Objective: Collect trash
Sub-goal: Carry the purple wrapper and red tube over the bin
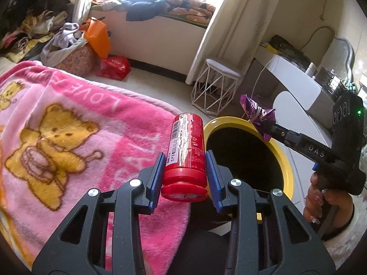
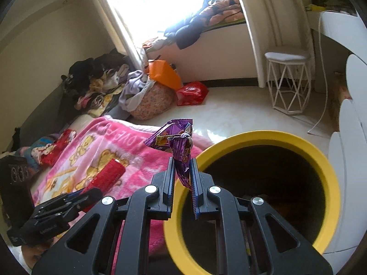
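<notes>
Red canister [image 1: 185, 155]: clamped near its cap end in your left claw [image 1: 185, 176], base pointing away from you.
Purple wrapper [image 2: 179, 146]: pinched in your right claw [image 2: 182, 183], crumpled top sticking up past the fingertips.
Yellow-rimmed bin [image 2: 325, 160]: just right of your left claw; under and right of your right claw, which sits over its near-left rim.
Pink bear blanket [image 1: 68, 133]: on the bed, left of both claws.
White wire stool [image 2: 287, 80]: on the floor, well beyond the bin.

Black plastic claw [image 1: 184, 171], blue ribbed pads [image 1: 212, 176], silver screws, "DAS" lettering
</notes>
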The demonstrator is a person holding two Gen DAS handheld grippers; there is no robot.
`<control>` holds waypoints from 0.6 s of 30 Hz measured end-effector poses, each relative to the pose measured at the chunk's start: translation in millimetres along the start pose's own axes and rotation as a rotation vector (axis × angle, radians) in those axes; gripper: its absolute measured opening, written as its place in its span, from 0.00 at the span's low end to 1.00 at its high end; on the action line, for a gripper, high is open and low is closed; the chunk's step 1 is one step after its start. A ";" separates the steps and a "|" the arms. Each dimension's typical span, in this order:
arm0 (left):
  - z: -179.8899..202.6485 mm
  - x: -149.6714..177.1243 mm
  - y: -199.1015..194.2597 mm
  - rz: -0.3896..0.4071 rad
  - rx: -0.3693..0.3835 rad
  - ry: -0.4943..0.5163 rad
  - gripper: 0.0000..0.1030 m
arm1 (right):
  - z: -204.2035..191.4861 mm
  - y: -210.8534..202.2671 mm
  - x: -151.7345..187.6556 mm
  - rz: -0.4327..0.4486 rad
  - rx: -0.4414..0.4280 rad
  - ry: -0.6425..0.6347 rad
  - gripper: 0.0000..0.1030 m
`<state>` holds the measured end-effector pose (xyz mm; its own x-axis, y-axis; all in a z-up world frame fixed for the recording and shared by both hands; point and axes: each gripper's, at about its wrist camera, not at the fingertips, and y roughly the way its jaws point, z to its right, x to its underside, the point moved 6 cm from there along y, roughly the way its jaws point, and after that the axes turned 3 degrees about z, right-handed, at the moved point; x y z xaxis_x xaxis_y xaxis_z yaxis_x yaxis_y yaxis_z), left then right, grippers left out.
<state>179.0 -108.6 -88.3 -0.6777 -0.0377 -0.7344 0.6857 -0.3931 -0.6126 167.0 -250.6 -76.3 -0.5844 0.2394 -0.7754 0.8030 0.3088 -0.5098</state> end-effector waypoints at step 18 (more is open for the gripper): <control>38.9 -4.9 10.8 0.007 0.046 0.050 0.28 | 50.7 -30.8 2.0 0.047 0.102 0.043 0.12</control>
<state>179.4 -148.3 -80.0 -0.6583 0.0049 -0.7527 0.6763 -0.4353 -0.5943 147.0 -306.3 -81.0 -0.5482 0.2911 -0.7840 0.8363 0.2016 -0.5099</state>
